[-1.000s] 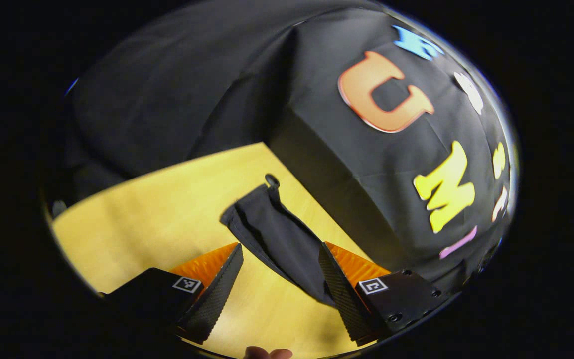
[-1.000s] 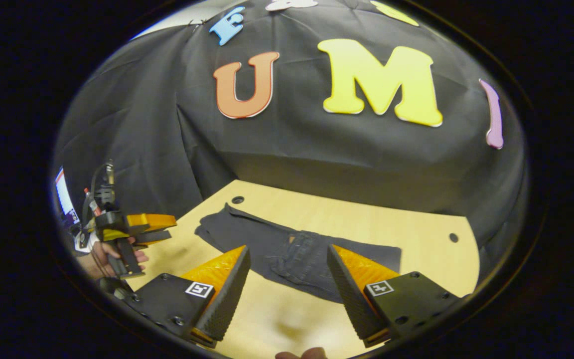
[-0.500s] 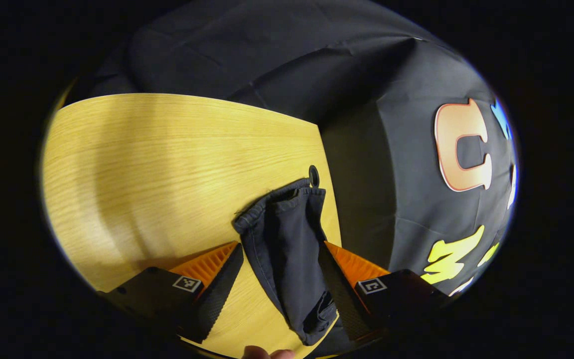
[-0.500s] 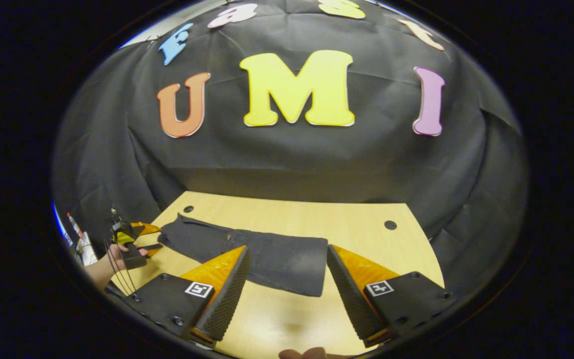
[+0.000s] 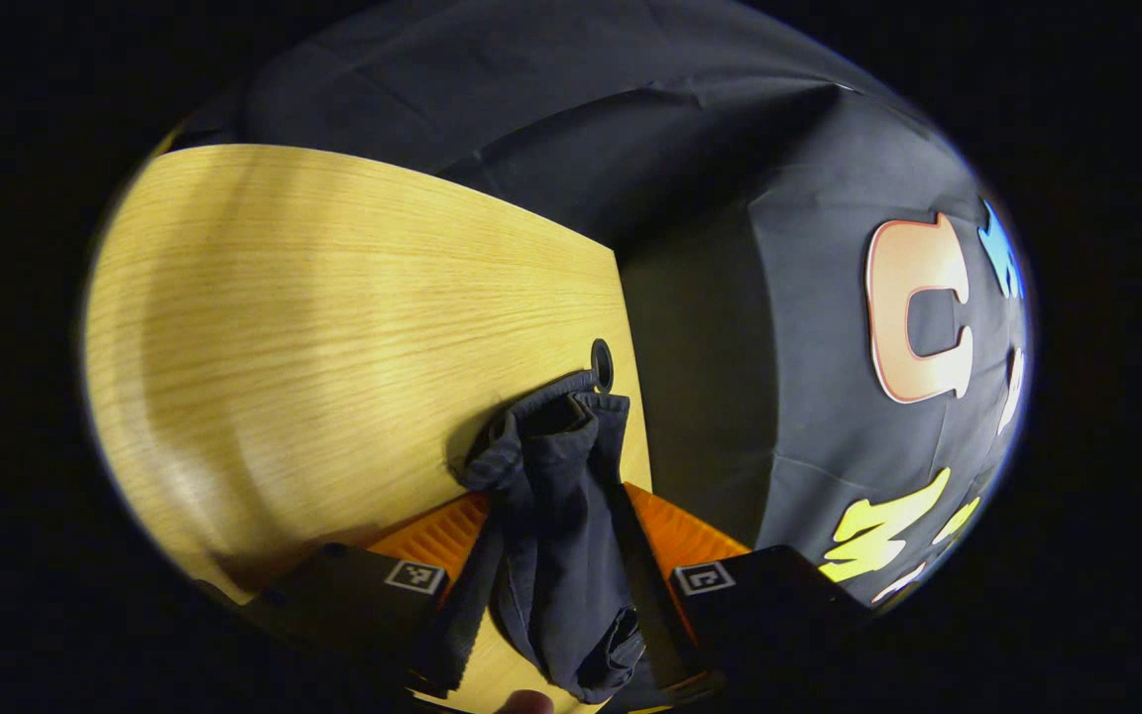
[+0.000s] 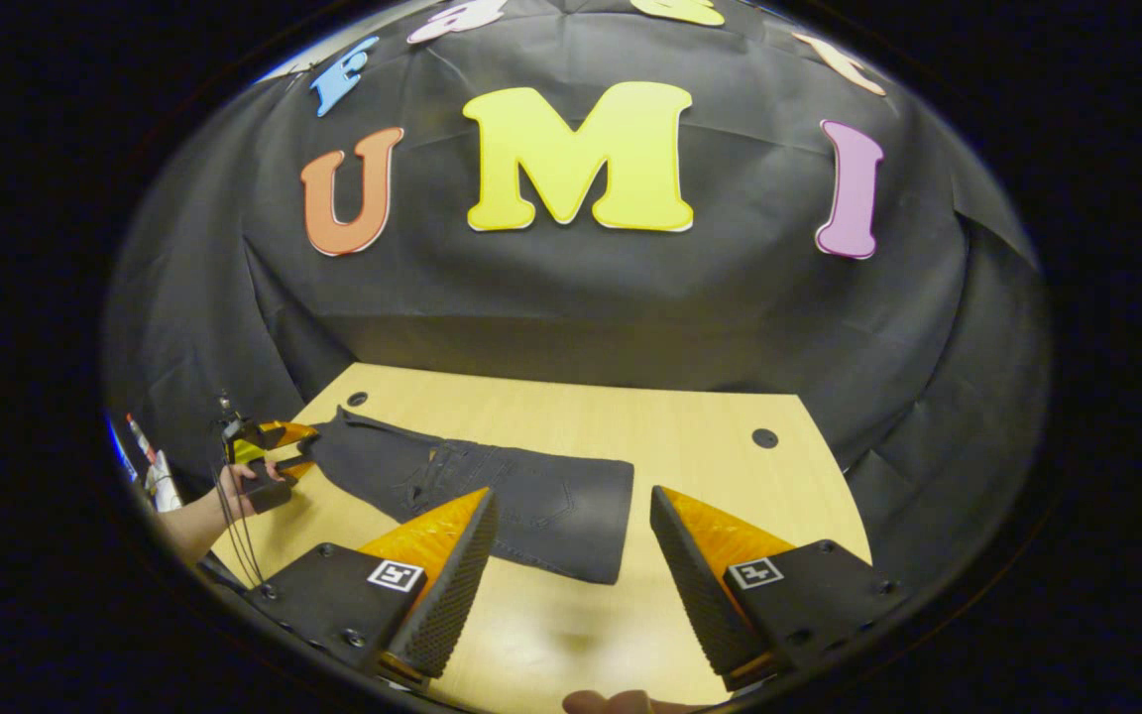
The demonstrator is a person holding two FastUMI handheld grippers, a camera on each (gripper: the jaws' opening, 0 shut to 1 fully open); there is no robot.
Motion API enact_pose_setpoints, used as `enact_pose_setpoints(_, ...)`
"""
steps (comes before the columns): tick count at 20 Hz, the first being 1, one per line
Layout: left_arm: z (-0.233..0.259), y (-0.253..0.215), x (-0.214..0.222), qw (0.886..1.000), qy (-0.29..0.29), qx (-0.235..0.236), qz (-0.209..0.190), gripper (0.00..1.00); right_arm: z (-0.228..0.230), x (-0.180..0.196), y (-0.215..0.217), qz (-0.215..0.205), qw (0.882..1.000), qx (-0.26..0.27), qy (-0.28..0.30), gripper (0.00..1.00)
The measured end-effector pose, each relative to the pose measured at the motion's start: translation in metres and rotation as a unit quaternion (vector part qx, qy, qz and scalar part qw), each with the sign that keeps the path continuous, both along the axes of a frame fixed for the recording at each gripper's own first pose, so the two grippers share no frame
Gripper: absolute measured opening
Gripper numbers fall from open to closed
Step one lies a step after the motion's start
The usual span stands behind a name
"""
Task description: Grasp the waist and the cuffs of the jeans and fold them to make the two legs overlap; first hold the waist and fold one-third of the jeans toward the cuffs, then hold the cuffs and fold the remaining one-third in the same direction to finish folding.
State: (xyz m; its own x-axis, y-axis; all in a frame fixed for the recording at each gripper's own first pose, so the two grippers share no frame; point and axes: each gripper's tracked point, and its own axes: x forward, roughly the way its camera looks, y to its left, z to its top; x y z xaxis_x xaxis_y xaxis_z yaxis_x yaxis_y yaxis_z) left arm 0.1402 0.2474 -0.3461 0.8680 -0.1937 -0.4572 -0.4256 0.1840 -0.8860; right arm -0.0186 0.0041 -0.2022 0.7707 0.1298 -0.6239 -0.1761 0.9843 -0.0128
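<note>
The dark jeans point(image 6: 492, 491) lie flat on the light wooden table point(image 6: 690, 446), stretched as a long band from the 9 o'clock side of the right gripper view toward its centre, with the broad, squared-off end nearest the middle and the narrow cuff end out by the far table corner. A small round hole point(image 6: 764, 437) sits in the tabletop toward 2 o'clock of the jeans, and another hole point(image 6: 358, 399) lies just beyond the cuff end. In the right gripper view the right gripper point(image 6: 571, 585) hangs above the near table edge at 6 o'clock with its fingers spread wide and nothing between them; the broad end of the jeans shows in the gap behind them, apart from both. At 9 o'clock in that view the left gripper point(image 6: 279, 451), held by a hand point(image 6: 239, 486), meets the cuff end of the jeans. In the left gripper view the left gripper point(image 5: 551, 585) is at 6 o'clock with its fingers point(image 5: 467, 595) drawn in against a bunched fold of the jeans point(image 5: 556, 496), pinching the cloth from both sides; the gathered cuff opening rises toward 12 o'clock, ending just beside the table hole point(image 5: 602, 365). The table point(image 5: 313, 327) spreads toward 10 o'clock, and the black cloth wall point(image 5: 730, 327) stands past its edge toward 2 o'clock.
</note>
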Motion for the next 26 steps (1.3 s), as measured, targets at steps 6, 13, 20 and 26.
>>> enact_pose_setpoints(6, 0.001, -0.001, 0.003, 1.0, 0.002, 0.028, -0.008, 0.14, 0.012, -0.006, -0.029, -0.045, 0.999, 0.012, -0.019, 0.94)
enact_pose_setpoints(13, 0.079, -0.022, 0.006, 0.994, -0.048, 0.093, -0.04, 0.08, 0.032, -0.043, -0.063, -0.077, 0.996, 0.02, -0.042, 0.95)
enact_pose_setpoints(20, 0.215, -0.149, 0.013, 0.951, -0.155, 0.225, -0.143, 0.08, 0.058, -0.084, -0.097, -0.118, 0.99, 0.04, -0.069, 0.92)
enact_pose_setpoints(26, 0.207, -0.31, -0.009, 0.885, -0.174, 0.348, -0.255, 0.08, 0.067, -0.123, -0.151, -0.182, 0.979, 0.042, -0.082, 0.95)
